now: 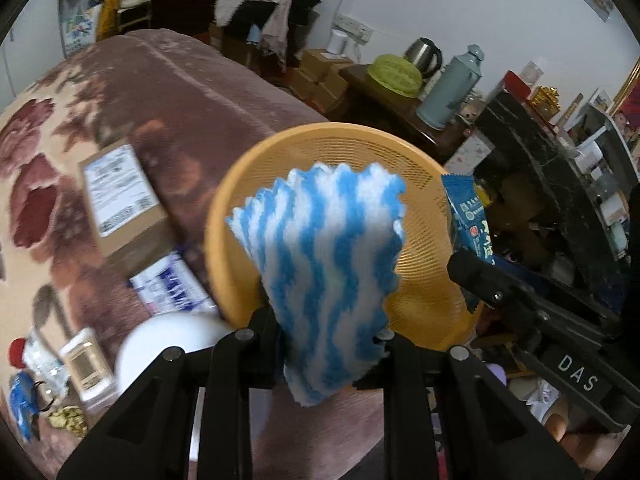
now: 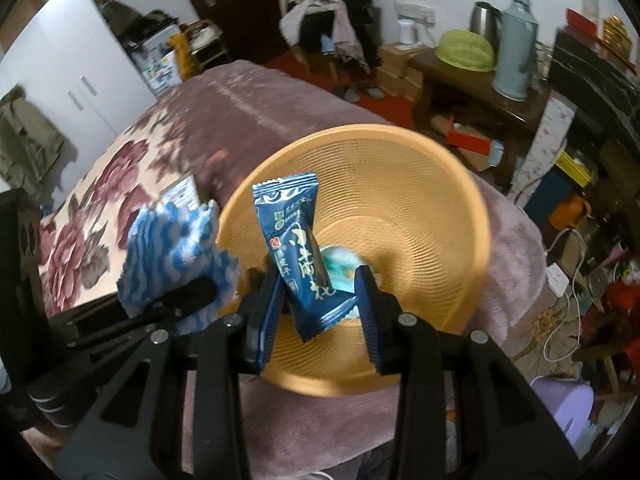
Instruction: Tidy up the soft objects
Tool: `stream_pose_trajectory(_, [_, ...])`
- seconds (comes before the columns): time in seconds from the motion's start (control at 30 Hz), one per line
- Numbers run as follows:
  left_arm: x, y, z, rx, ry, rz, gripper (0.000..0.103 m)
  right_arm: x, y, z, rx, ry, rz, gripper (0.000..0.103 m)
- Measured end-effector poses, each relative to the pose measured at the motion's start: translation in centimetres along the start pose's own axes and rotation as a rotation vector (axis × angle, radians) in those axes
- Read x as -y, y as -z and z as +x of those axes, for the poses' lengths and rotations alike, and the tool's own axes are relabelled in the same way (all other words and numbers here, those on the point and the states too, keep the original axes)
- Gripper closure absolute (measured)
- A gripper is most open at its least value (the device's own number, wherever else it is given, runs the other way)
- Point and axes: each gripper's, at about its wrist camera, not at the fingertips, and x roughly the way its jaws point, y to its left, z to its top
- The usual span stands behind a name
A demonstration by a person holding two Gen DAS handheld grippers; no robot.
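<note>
Left tongs (image 1: 326,334) and right tongs (image 2: 322,308) both clamped, angled downward.

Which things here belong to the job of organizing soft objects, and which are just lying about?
Part of the job:
- blue-and-white cloth, held in the left gripper
- blue snack packet, held in the right gripper
- orange mesh basket

Lying about:
- cardboard box
- thermos flask
- kettle
- green cushion

Blue-white wavy cloth (image 1: 328,264), orange basket (image 2: 400,184)
</note>
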Motion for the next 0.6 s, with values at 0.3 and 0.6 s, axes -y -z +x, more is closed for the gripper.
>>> stream_pose_trajectory(0.3, [1.9, -0.1, 2.7, -0.044, 0.094, 0.011, 0.022, 4.4, -0.9, 0.8, -0.014, 0.034, 0.159, 0.050])
stream_pose_trajectory(0.6, [2.1, 0.9, 1.2, -0.008, 0.003, 0.065, 0.001, 4.2, -0.4, 0.5, -0.020, 0.075, 0.161, 0.016])
